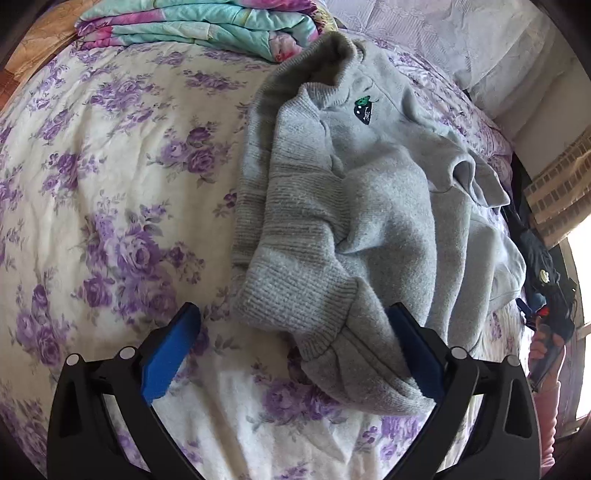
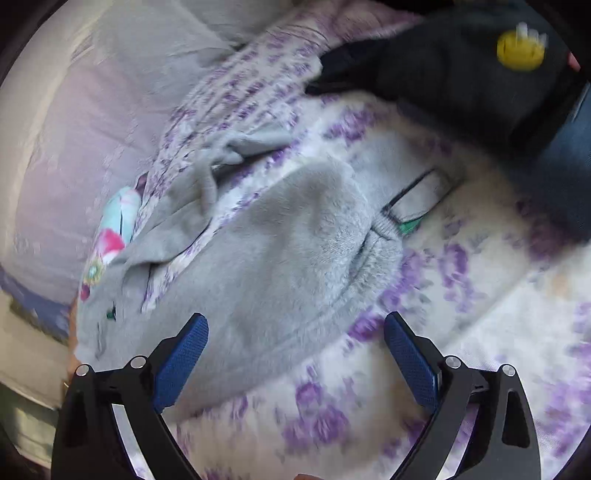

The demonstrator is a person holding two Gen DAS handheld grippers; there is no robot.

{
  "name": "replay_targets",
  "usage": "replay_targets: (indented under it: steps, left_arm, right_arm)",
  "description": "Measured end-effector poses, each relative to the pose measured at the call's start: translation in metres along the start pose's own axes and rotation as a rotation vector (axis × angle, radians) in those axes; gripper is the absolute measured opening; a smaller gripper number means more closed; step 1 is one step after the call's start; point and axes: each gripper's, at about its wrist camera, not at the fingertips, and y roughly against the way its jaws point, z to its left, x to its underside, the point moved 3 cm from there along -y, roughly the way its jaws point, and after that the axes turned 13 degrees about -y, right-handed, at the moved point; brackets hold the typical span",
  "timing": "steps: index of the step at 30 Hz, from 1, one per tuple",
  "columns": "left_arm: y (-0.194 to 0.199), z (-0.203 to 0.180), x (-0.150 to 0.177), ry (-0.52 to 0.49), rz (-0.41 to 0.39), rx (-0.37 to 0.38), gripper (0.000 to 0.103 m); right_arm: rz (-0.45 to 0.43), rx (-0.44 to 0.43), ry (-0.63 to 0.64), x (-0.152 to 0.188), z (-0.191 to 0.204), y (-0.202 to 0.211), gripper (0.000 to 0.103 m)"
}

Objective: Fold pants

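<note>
Grey fleece pants [image 1: 354, 206] lie crumpled on a bed sheet with purple flowers [image 1: 110, 192]. A ribbed band and a small green and black patch [image 1: 362, 108] show near their far end. My left gripper [image 1: 295, 336] is open, its blue pads on either side of the near grey cuff, just above the sheet. In the blurred right wrist view the same grey pants [image 2: 280, 243] spread across the sheet. My right gripper [image 2: 295, 343] is open over their near edge and holds nothing.
A folded teal and pink quilt [image 1: 199, 26] lies at the head of the bed. A pale lilac pillow [image 1: 461, 40] is at the far right. A dark navy garment with a yellow patch [image 2: 480, 66] lies beside the pants. A window [image 1: 580, 266] is at right.
</note>
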Motion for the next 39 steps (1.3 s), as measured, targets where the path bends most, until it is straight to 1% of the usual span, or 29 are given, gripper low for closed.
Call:
replay_targets:
  steps: [1, 2, 3, 4, 5, 6, 7, 9, 11, 13, 15, 16, 17, 18, 19, 20, 21, 22, 23, 24, 25, 26, 27, 29, 31, 32, 35, 36, 39]
  left_arm:
    - [-0.001, -0.004, 0.000, 0.001, -0.005, -0.010, 0.098]
    - [-0.001, -0.007, 0.000, 0.002, -0.013, -0.018, 0.098]
    - [-0.003, -0.011, -0.001, -0.003, -0.019, -0.028, 0.087]
    - [-0.003, -0.015, -0.002, -0.014, -0.025, -0.031, 0.063]
    - [-0.002, -0.019, -0.003, -0.020, -0.027, -0.020, 0.054]
    - [0.000, -0.022, -0.004, -0.013, -0.032, 0.006, 0.035]
    - [0.003, -0.023, -0.005, -0.004, -0.034, 0.021, 0.028]
    - [0.010, -0.023, -0.007, 0.019, -0.056, 0.021, 0.022]
    - [0.024, -0.026, -0.002, 0.039, -0.088, 0.074, 0.019]
    - [0.043, -0.035, 0.007, 0.020, -0.135, 0.111, 0.019]
    - [0.057, -0.045, 0.021, -0.018, -0.165, 0.121, 0.019]
    - [0.056, -0.048, 0.028, -0.030, -0.156, 0.105, 0.020]
    - [0.050, -0.047, 0.037, -0.043, -0.120, 0.063, 0.022]
    - [0.045, -0.041, 0.045, -0.043, -0.082, 0.026, 0.035]
    - [0.035, -0.034, 0.049, -0.019, -0.035, -0.006, 0.053]
    - [0.033, -0.020, 0.053, 0.046, -0.013, 0.012, 0.057]
    - [0.039, -0.012, 0.053, 0.085, -0.012, 0.045, 0.059]
    - [0.050, -0.005, 0.050, 0.107, -0.029, 0.045, 0.059]
    - [0.060, -0.005, 0.044, 0.096, -0.058, 0.015, 0.060]
    - [0.071, -0.009, 0.035, 0.061, -0.092, -0.037, 0.064]
    - [0.084, -0.015, 0.027, 0.014, -0.132, -0.114, 0.066]
    - [0.099, -0.026, 0.016, -0.040, -0.177, -0.227, 0.068]
    - [0.110, -0.036, 0.008, -0.085, -0.210, -0.298, 0.075]
    - [0.133, -0.049, -0.009, -0.142, -0.284, -0.351, 0.083]
    - [0.141, -0.063, -0.024, -0.177, -0.331, -0.295, 0.090]
    - [0.137, -0.070, -0.033, -0.201, -0.325, -0.231, 0.090]
    - [0.096, -0.094, -0.060, -0.266, -0.233, -0.042, 0.090]
    - [0.081, -0.098, -0.065, -0.279, -0.197, -0.001, 0.090]
    - [0.027, -0.099, -0.082, -0.300, -0.090, 0.029, 0.089]
  right_arm:
    - [-0.029, -0.001, -0.003, -0.001, 0.004, -0.006, 0.094]
    - [-0.043, -0.004, 0.032, 0.000, 0.013, -0.009, 0.081]
    - [-0.033, -0.001, 0.072, 0.002, 0.020, -0.011, 0.040]
    - [-0.037, 0.005, 0.100, 0.001, 0.028, -0.009, 0.019]
    - [-0.049, 0.004, 0.122, 0.001, 0.031, -0.003, 0.015]
    - [-0.060, -0.009, 0.141, 0.001, 0.035, 0.005, 0.014]
    - [-0.078, -0.021, 0.156, 0.002, 0.036, 0.022, 0.013]
    - [-0.132, -0.047, 0.159, 0.001, 0.032, 0.056, 0.012]
    - [-0.162, -0.078, 0.154, 0.003, 0.025, 0.089, 0.012]
    - [-0.173, -0.078, 0.165, 0.009, 0.016, 0.111, 0.012]
    - [-0.155, 0.003, 0.219, 0.017, 0.005, 0.114, 0.017]
    - [-0.129, 0.086, 0.257, 0.022, -0.003, 0.109, 0.034]
    - [-0.103, 0.158, 0.284, 0.025, -0.009, 0.103, 0.045]
    - [-0.085, 0.221, 0.302, 0.027, -0.014, 0.099, 0.053]
    - [-0.084, 0.251, 0.309, 0.029, -0.016, 0.101, 0.053]
    - [-0.094, 0.245, 0.315, 0.029, -0.013, 0.106, 0.053]
    - [-0.118, 0.224, 0.327, 0.027, -0.005, 0.112, 0.059]
    - [-0.162, 0.187, 0.348, 0.024, 0.010, 0.120, 0.075]
    - [-0.218, 0.147, 0.363, 0.018, 0.025, 0.126, 0.082]
    - [-0.264, 0.101, 0.369, 0.011, 0.041, 0.128, 0.092]
    - [-0.286, 0.057, 0.365, 0.005, 0.055, 0.127, 0.093]
    - [-0.291, 0.018, 0.343, -0.005, 0.068, 0.121, 0.093]
    - [-0.277, -0.021, 0.300, -0.016, 0.080, 0.114, 0.094]
    - [-0.177, -0.137, 0.208, -0.040, 0.103, 0.082, 0.098]
    - [-0.068, -0.188, 0.103, -0.065, 0.115, 0.036, 0.098]
    - [-0.012, -0.208, 0.052, -0.076, 0.118, 0.010, 0.098]
    - [0.164, -0.260, -0.051, -0.104, 0.123, -0.072, 0.098]
    - [0.189, -0.265, -0.083, -0.110, 0.123, -0.095, 0.098]
    - [0.240, -0.295, -0.161, -0.120, 0.122, -0.142, 0.098]
